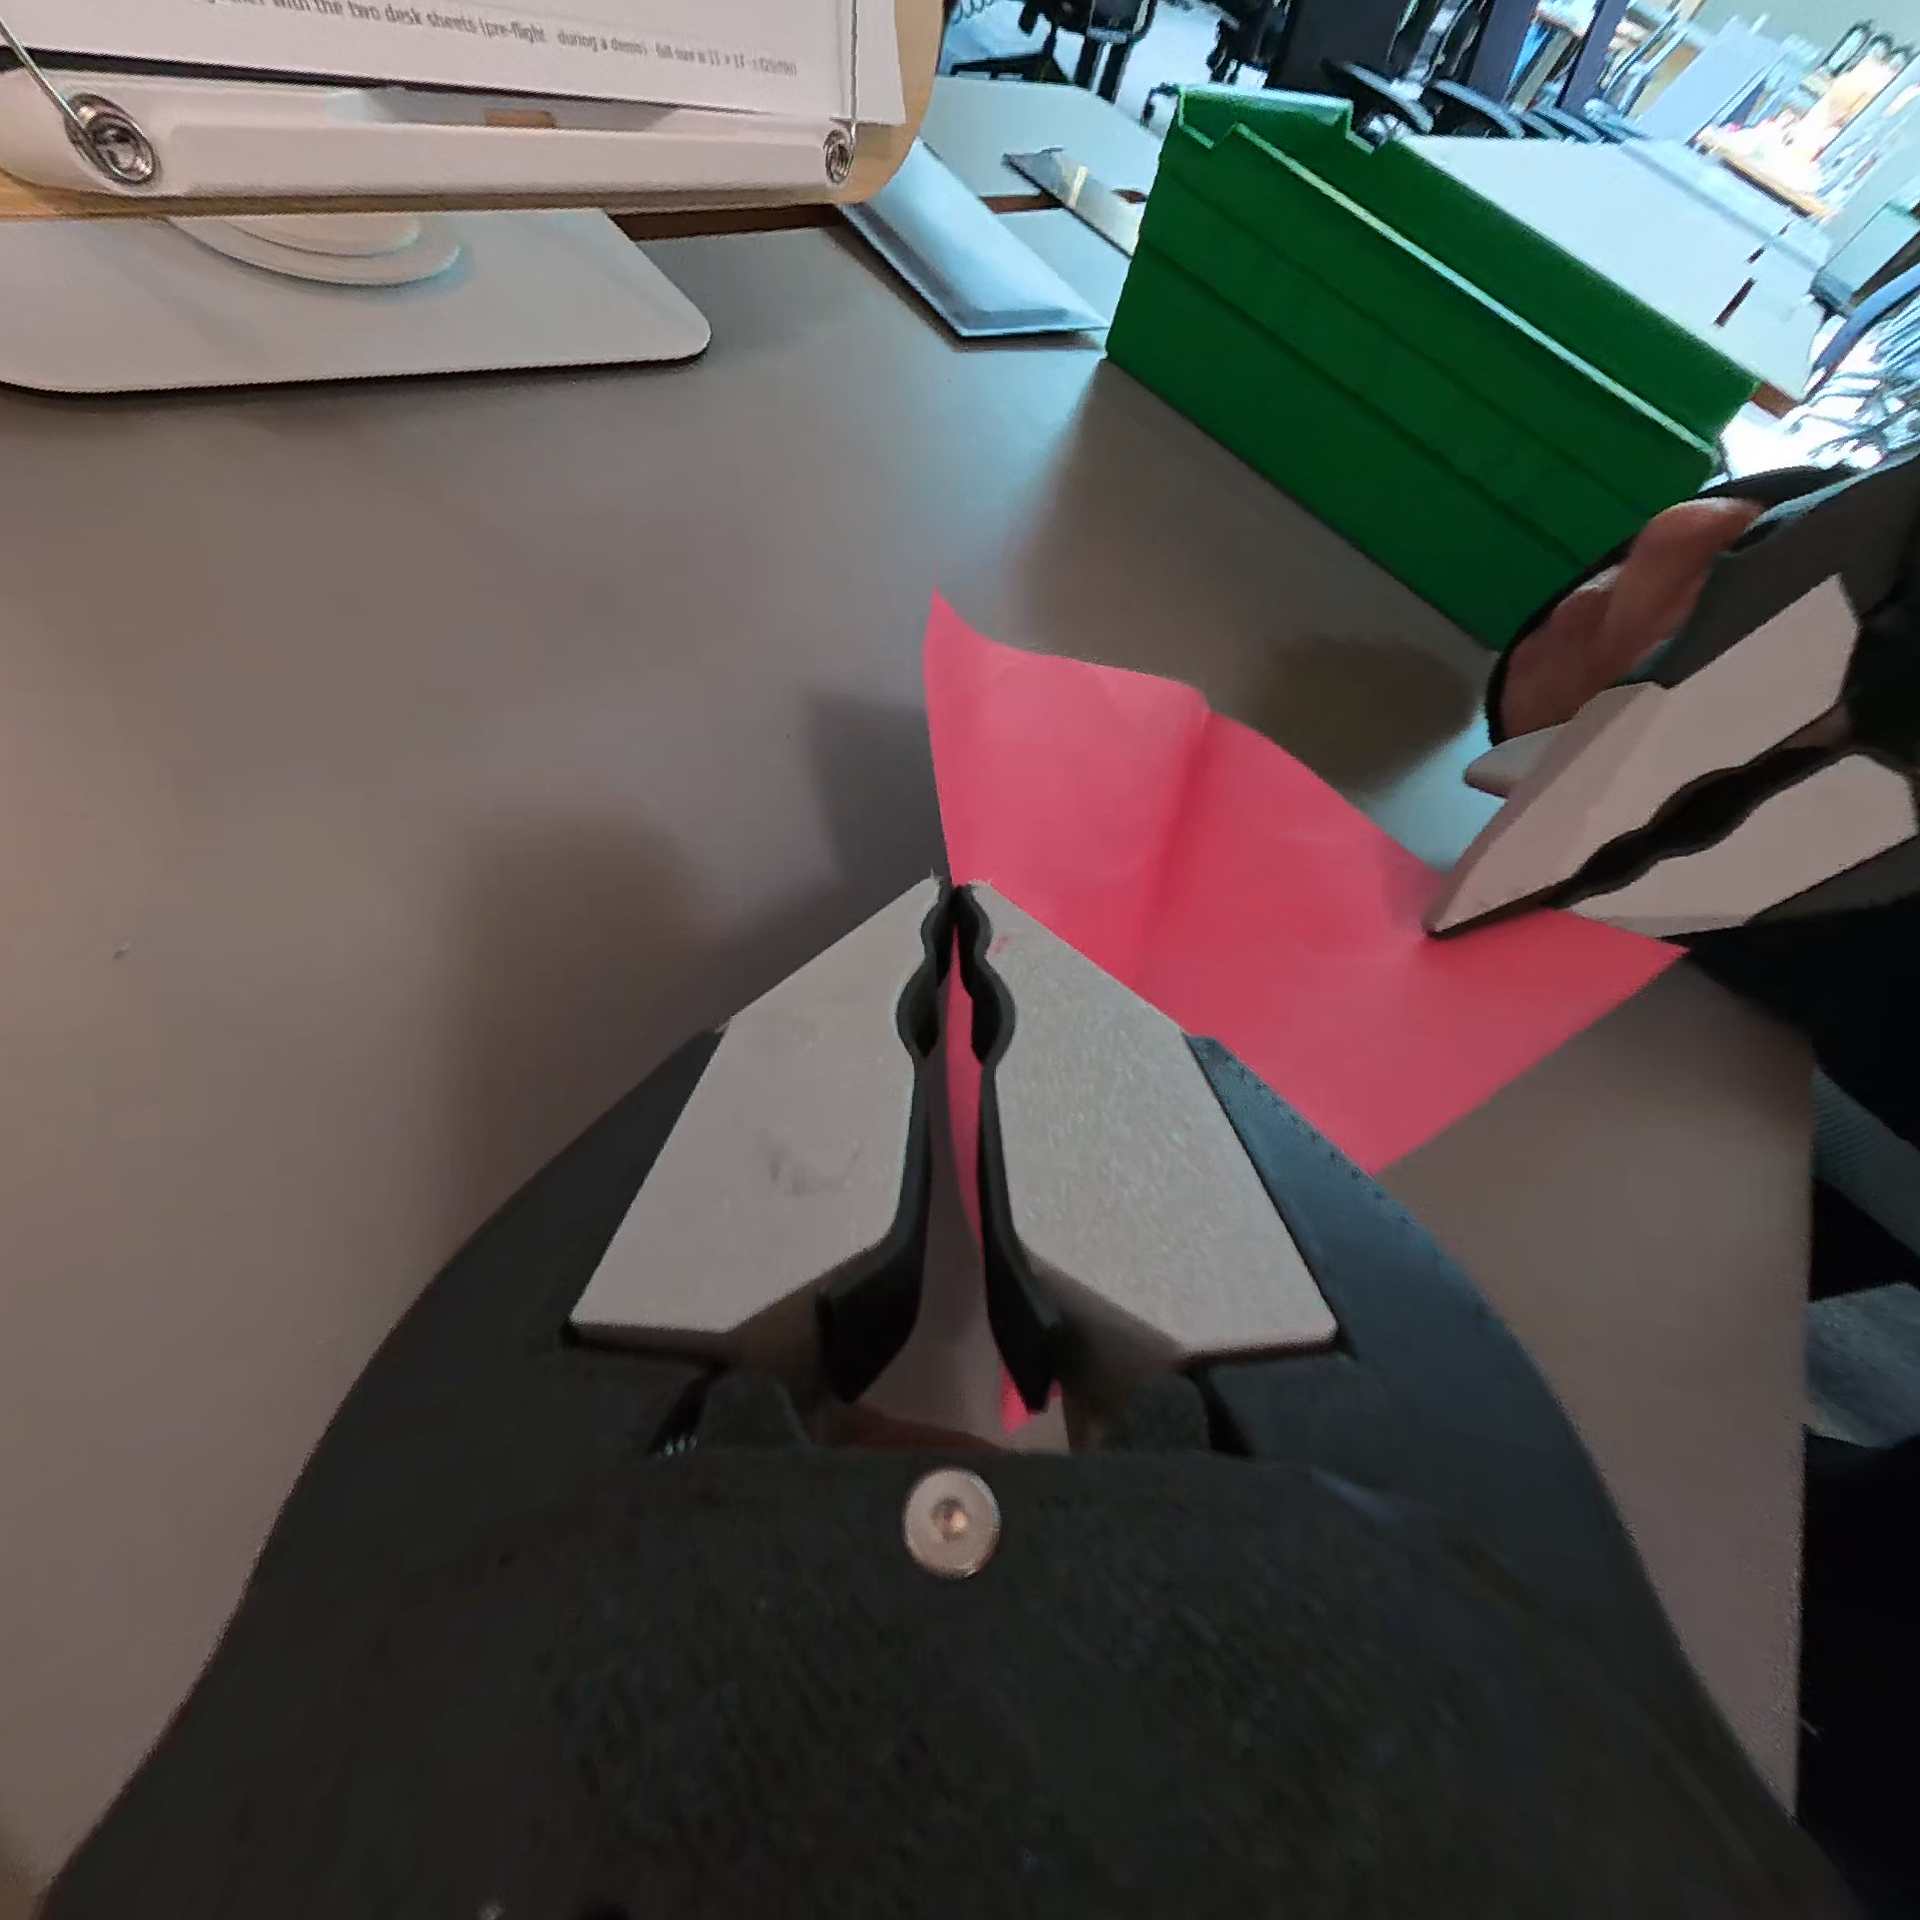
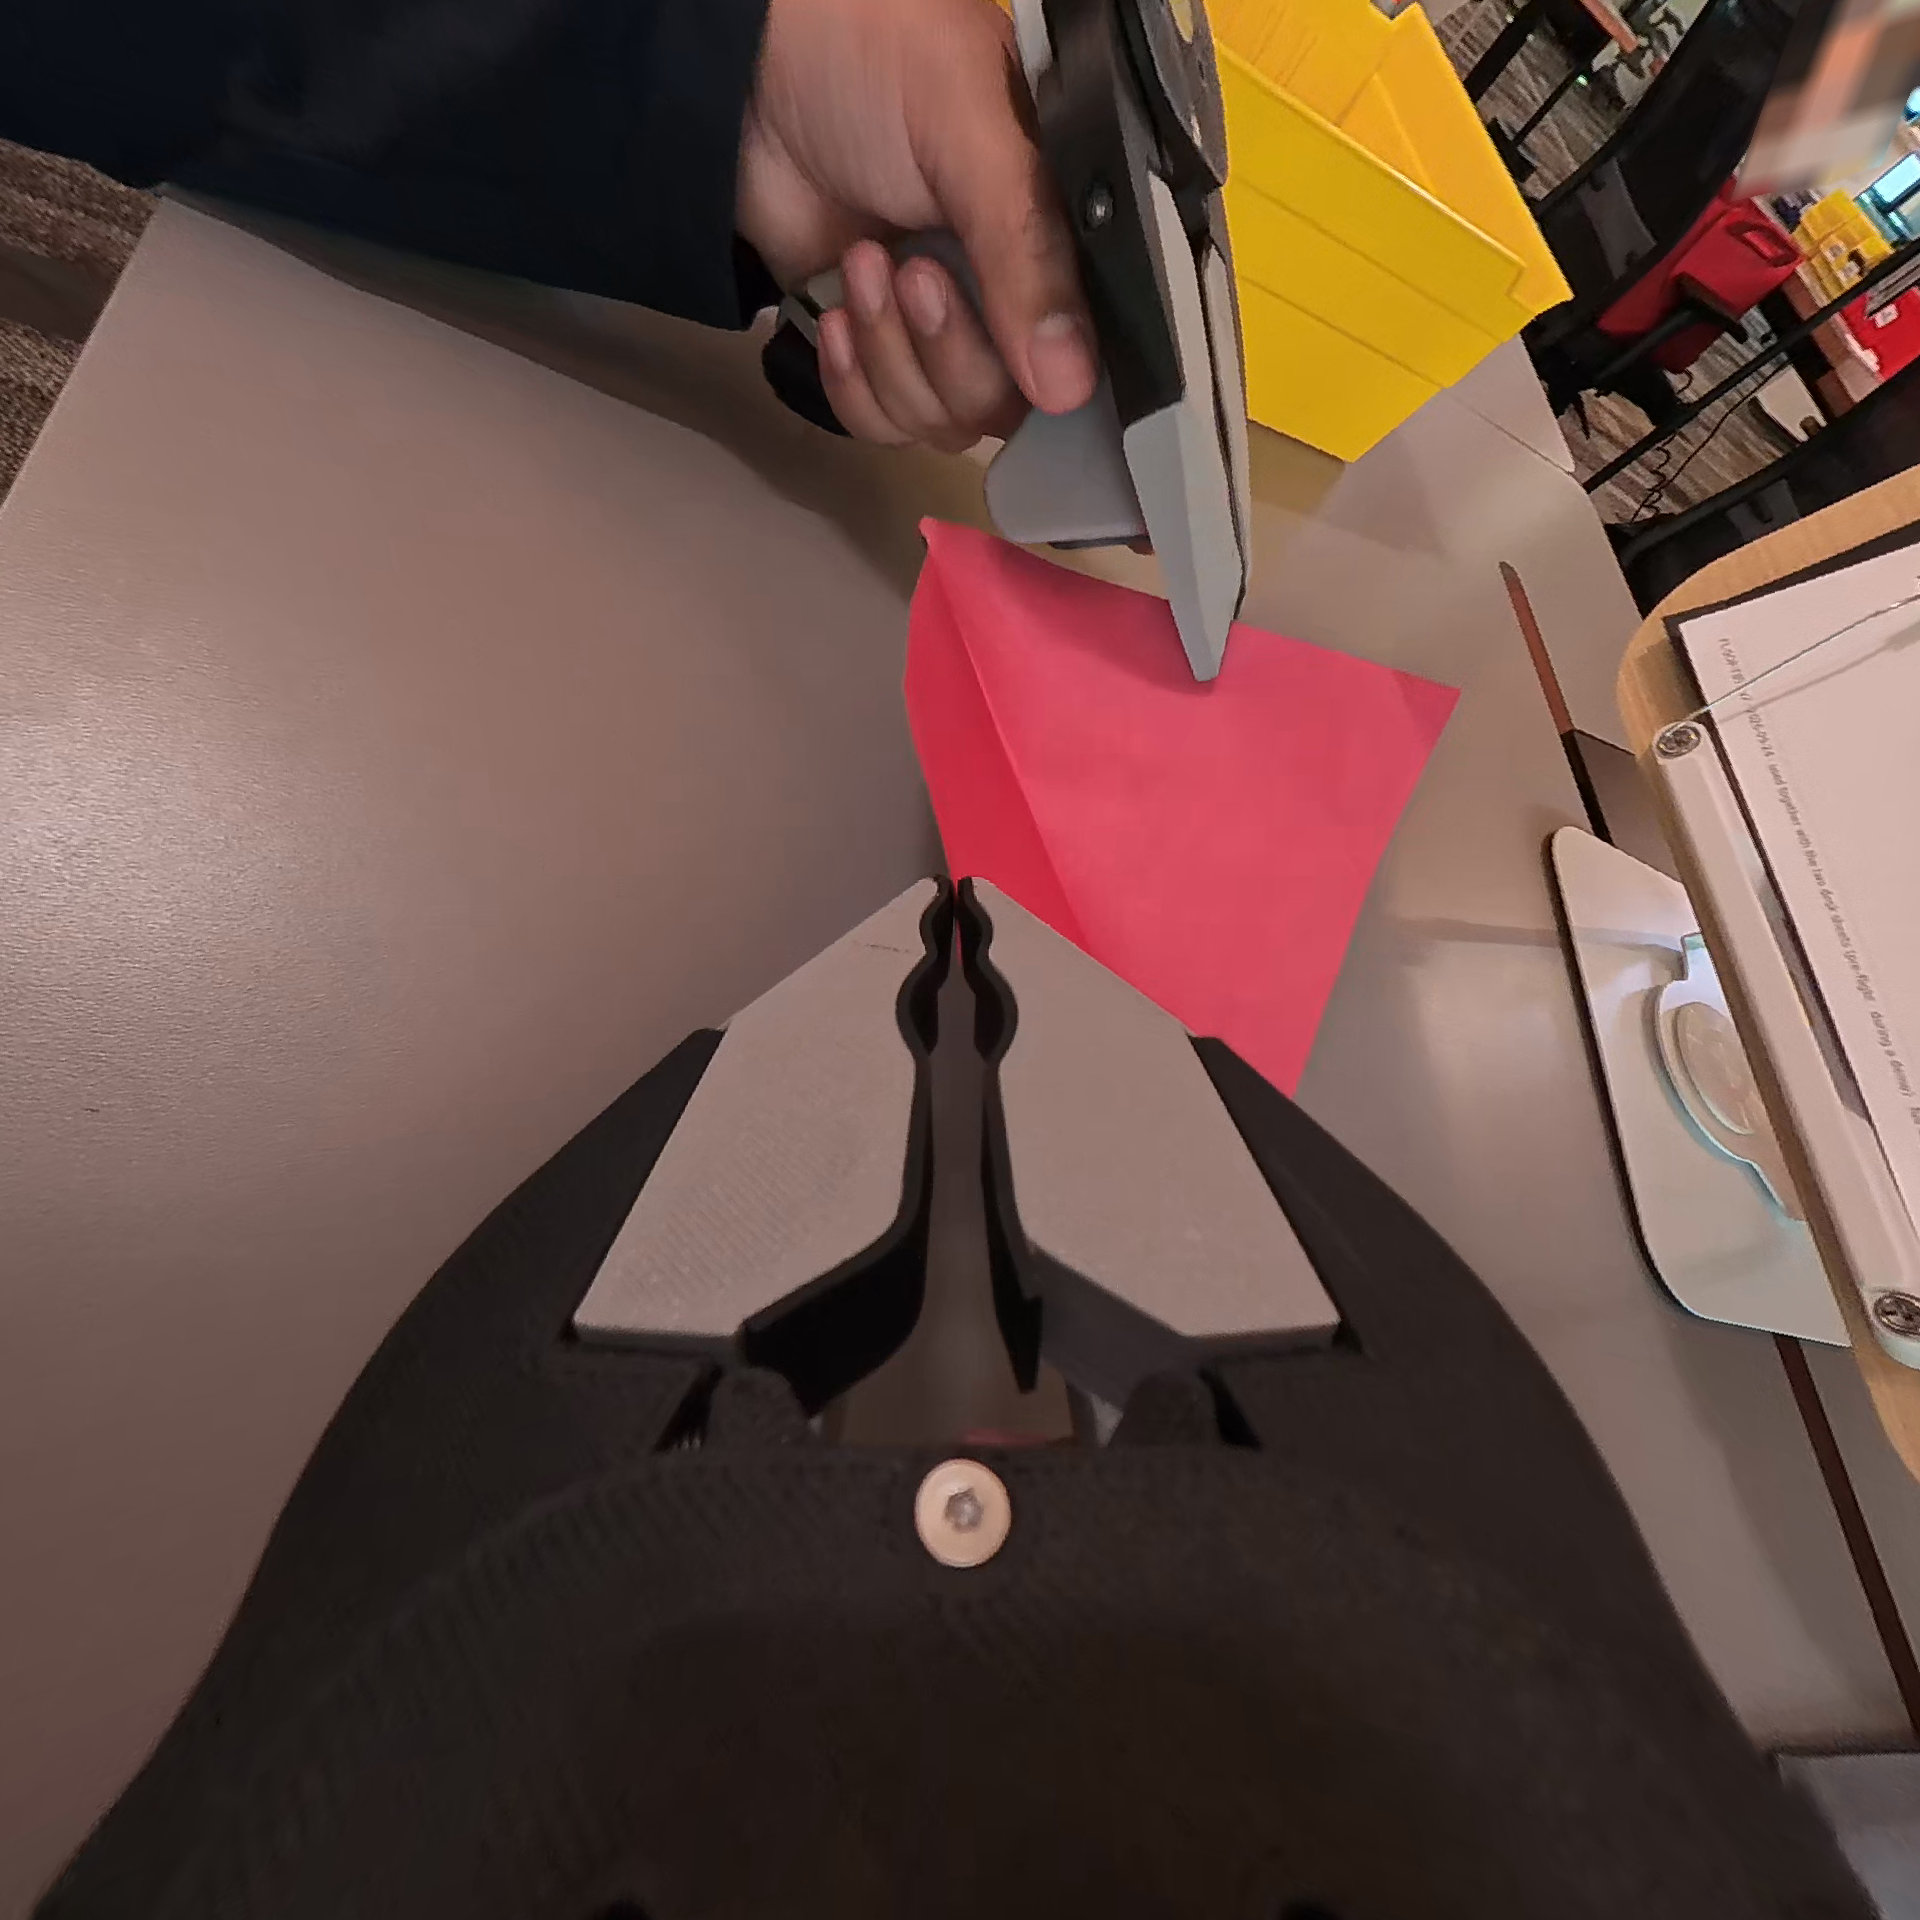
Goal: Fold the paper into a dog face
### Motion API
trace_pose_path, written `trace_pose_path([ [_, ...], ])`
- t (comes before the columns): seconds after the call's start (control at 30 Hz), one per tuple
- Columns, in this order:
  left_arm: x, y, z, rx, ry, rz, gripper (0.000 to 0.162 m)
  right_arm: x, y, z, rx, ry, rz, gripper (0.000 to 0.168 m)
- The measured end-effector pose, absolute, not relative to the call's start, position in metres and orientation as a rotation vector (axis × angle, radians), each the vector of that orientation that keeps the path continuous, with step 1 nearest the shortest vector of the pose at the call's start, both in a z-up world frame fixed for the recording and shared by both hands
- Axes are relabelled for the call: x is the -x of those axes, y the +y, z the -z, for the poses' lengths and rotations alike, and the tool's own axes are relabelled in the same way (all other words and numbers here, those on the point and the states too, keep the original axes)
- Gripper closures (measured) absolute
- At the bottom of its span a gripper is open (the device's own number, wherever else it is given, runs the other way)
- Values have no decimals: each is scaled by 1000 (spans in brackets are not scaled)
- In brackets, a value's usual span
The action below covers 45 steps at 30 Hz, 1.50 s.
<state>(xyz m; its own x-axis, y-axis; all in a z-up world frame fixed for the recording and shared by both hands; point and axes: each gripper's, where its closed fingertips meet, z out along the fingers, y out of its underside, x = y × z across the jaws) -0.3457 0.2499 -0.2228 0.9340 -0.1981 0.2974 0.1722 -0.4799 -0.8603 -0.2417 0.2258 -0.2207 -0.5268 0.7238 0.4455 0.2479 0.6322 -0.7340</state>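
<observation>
Nearest to us in the left wrist view, our left gripper point(image 1: 953, 889) shows a black, finely ridged printed body with a bright round screw head, two matte grey wedge fingers point(image 1: 790, 1132) and wavy black rubber liners; its jaws are clenched tip to tip, and a strip of pink shows in the slit between them, though we cannot tell whether they pinch it. Our right gripper point(image 2: 954, 885), of the same build, also has its jaws clenched; from the left wrist view its pointed tip point(image 1: 1444, 925) rests on the sheet near one edge. The paper point(image 1: 1195, 831) is a thin, smooth pink sheet lying on the surface point(image 1: 416, 727), a matte grey-brown top with a soft sheen. One corner lifts off the top and a soft crease runs across the middle; in the right wrist view point(image 2: 1164, 821) a sharper diagonal fold line shows along its left side. There the left gripper's tip touches the sheet's far part, held by a bare hand point(image 2: 914, 239) in a dark sleeve. Farther off stand a green ribbed plastic bin point(image 1: 1382, 343), a yellow one point(image 2: 1351, 281), and a white stand point(image 1: 343, 312) with a flat rounded base carrying a printed page.
</observation>
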Motion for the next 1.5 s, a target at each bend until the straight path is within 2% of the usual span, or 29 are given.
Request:
trace_pose_path([
  [0.23,344,250,221,2014,36,441,162,241,225,223,757,-2094,-782,168],
  [0.57,310,237,202,1901,355,423,162,250,245,225,867,-2039,-719,168],
  [1.07,274,220,234,1996,665,393,162,248,253,255,1021,-2152,-688,162],
  [1.27,268,213,252,2079,722,421,162,243,245,262,1057,-2224,-760,143],
  [1.5,271,212,273,2174,775,334,161,235,252,243,1091,-2186,-888,136],
])
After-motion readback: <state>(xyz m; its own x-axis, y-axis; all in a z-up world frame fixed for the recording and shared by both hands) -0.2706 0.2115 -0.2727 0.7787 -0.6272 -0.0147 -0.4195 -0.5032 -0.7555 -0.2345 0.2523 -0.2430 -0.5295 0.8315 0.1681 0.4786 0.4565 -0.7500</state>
